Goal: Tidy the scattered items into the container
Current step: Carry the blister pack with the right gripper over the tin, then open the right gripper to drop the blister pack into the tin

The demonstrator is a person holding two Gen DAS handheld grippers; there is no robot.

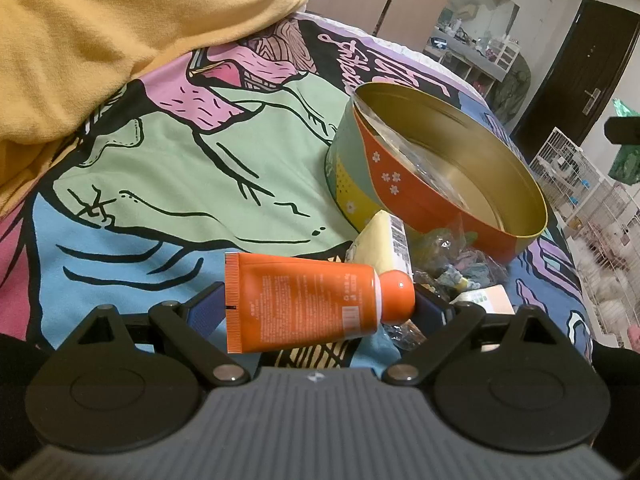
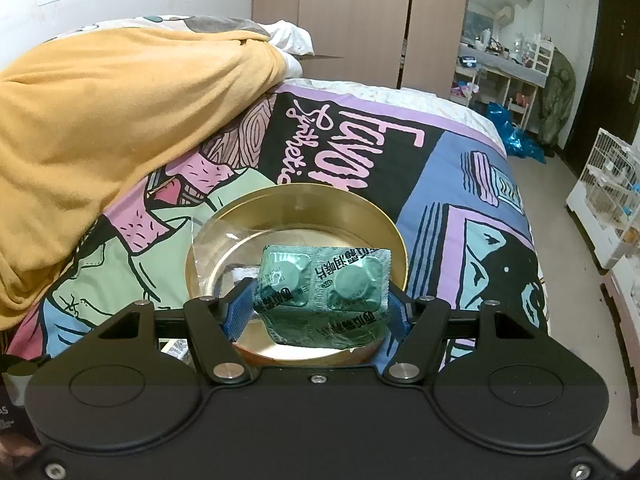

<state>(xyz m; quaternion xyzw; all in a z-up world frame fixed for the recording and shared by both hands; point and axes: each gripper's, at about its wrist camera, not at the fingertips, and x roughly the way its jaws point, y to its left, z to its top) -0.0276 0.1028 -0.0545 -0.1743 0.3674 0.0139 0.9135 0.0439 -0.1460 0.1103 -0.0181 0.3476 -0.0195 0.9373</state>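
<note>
Blister pack [image 2: 324,284] clamped in right claw [image 2: 320,300], above tin [image 2: 304,200]

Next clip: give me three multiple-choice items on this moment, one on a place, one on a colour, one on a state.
1. The green blister pack is:
A. on the bedspread
B. above the round tin
C. under the yellow blanket

2. The tube's colour:
A. orange
B. white
C. blue

3. The right tongs are:
A. open, empty
B. shut on the pack
C. shut on the tin's rim

B: the tin's gold floor shows behind the pack.
A: body and cap are orange.
B: both blue pads press the pack's edges.
</note>
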